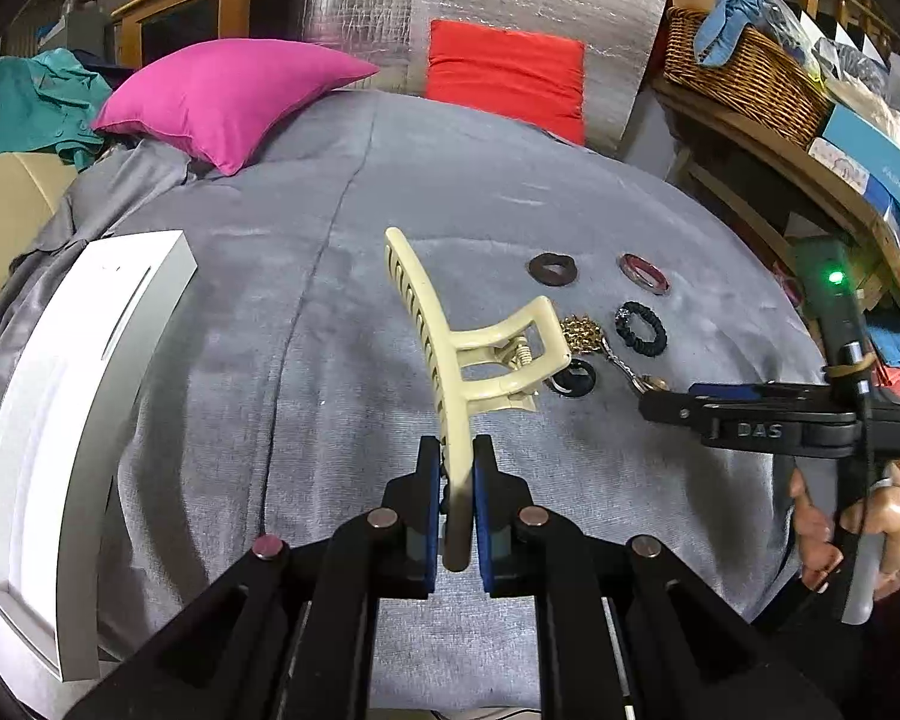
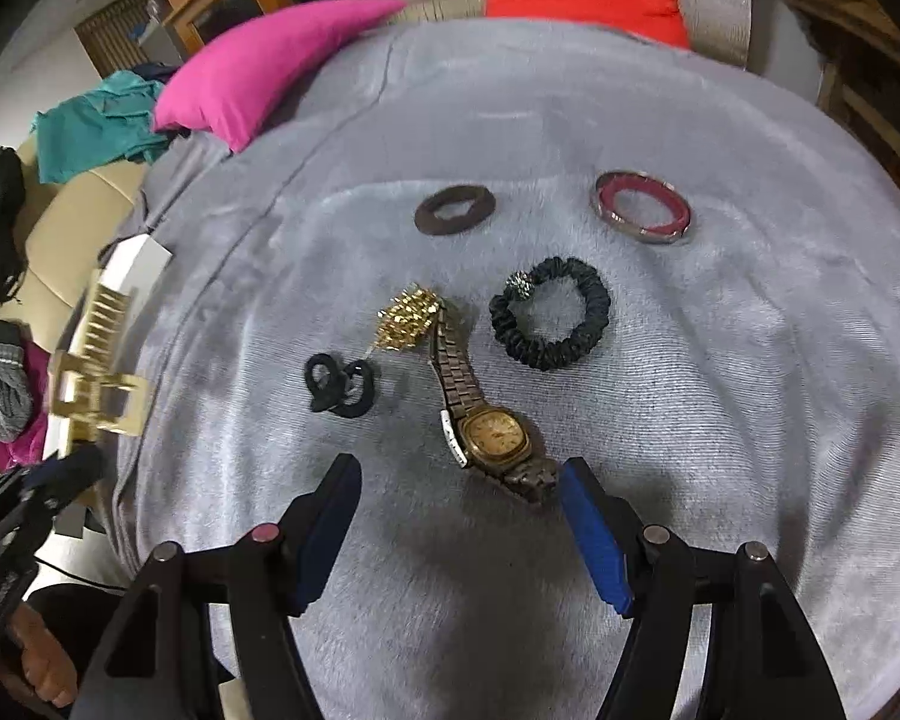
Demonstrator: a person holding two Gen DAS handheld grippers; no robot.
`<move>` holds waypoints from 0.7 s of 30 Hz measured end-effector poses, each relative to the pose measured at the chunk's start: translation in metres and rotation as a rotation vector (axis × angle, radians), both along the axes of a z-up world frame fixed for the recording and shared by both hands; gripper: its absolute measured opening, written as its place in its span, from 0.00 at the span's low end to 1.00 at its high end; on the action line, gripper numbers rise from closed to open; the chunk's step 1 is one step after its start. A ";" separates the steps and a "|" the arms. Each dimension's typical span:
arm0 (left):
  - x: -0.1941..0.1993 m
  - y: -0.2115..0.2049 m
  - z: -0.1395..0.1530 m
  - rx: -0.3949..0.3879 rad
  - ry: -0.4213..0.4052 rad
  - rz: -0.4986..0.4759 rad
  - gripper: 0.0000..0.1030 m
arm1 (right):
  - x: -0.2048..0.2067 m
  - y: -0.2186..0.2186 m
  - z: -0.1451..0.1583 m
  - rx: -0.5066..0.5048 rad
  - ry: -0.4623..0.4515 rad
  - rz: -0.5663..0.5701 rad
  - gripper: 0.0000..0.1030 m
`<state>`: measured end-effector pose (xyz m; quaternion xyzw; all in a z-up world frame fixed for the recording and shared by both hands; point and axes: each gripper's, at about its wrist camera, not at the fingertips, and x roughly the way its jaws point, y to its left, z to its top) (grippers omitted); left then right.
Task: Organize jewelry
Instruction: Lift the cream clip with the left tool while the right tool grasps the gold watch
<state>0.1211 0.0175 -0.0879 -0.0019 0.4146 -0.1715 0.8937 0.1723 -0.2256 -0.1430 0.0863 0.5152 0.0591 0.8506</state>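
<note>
Left gripper (image 1: pixel 457 480) pinches a cream hair claw (image 1: pixel 468 336) above the grey blanket (image 1: pixel 270 360).
Right gripper (image 2: pixel 459 498), jaws spread and empty, hovers beside a gold-faced wristwatch (image 2: pixel 495 435).

hair claw clip (image 1: pixel 450 354) 1 | watch (image 2: pixel 495 435) 1 | scrunchie (image 2: pixel 549 312) 1 | bangle (image 2: pixel 642 207) 1 | pillows (image 1: pixel 222 96) 2

The letters "DAS" stand in raised form on the black body of the right gripper (image 1: pixel 648 402), and on the side of a blue box (image 1: pixel 882 171) on the wooden shelf (image 1: pixel 768 144) there is a pale word which seems to read "FASHION", but it is too small to be sure.
</note>
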 end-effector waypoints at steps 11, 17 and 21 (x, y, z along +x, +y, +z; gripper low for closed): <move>0.000 -0.004 0.004 -0.034 0.009 -0.015 0.10 | 0.000 -0.013 -0.008 -0.011 0.002 -0.065 0.13; 0.001 -0.002 0.004 -0.042 0.015 0.000 0.10 | -0.013 -0.006 -0.002 0.029 -0.010 -0.030 0.13; 0.001 -0.002 0.004 -0.033 0.009 0.008 0.10 | -0.023 -0.002 0.002 0.092 -0.022 0.000 0.13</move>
